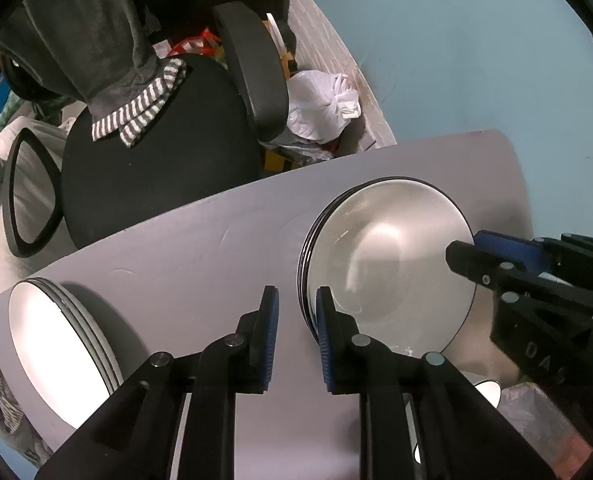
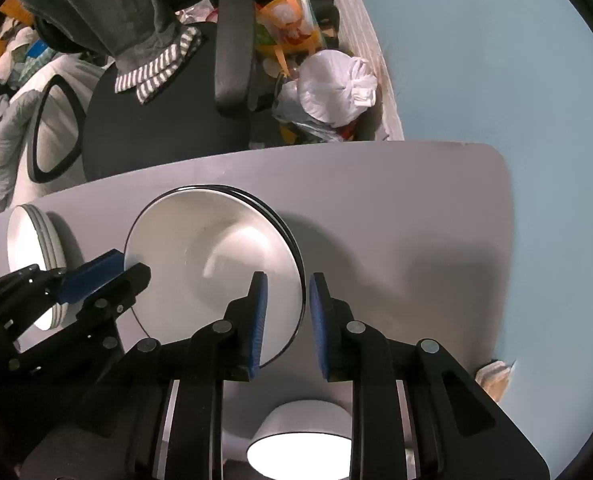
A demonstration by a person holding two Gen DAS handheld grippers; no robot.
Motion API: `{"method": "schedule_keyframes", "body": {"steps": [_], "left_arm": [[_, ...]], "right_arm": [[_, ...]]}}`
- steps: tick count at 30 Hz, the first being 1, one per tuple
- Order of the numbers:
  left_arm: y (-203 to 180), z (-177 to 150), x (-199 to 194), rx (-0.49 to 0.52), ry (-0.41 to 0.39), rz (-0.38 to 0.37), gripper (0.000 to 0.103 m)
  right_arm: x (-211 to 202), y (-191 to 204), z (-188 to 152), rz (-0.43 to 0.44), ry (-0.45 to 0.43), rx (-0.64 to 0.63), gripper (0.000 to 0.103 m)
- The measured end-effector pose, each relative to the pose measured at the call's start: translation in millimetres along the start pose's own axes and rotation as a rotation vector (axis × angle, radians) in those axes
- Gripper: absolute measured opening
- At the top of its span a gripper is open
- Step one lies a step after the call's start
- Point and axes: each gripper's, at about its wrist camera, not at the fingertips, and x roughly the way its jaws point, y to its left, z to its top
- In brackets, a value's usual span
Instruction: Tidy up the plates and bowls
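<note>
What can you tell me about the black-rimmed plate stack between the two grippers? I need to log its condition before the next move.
The black-rimmed plate stack holds several wide, shallow plates, glossy white inside with thin black edges, likely ceramic. Nested rims show at its far side. It lies flat on the grey table, with a second, grey-edged stack apart from it. The left gripper and the right gripper each straddle the top rim on opposite sides, jaws parted, pads not visibly pressing.
</note>
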Motion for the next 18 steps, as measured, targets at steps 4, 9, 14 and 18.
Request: {"method": "schedule_keyframes", "body": {"steps": [4, 9, 14, 18], "left_arm": [[1, -1, -5, -0.009, -0.008, 0.004, 0.023], [7, -6, -19, -0.025, -0.061, 0.006, 0.044], [8, -15, -30, 0.006, -0.082, 0.02, 0.049], [8, -25, -42, 0.019, -0.117, 0.02, 0.054]], "right_arm": [[-6, -2, -1, -0.018, -0.02, -0.001, 0.024], [-19, -2, -9, -0.05, -0.063, -0.009, 0.038], [-33, 4, -18, -0.092, -0.108, -0.038, 0.043], [-46, 6, -27, -0.127, -0.149, -0.059, 0.048]]}}
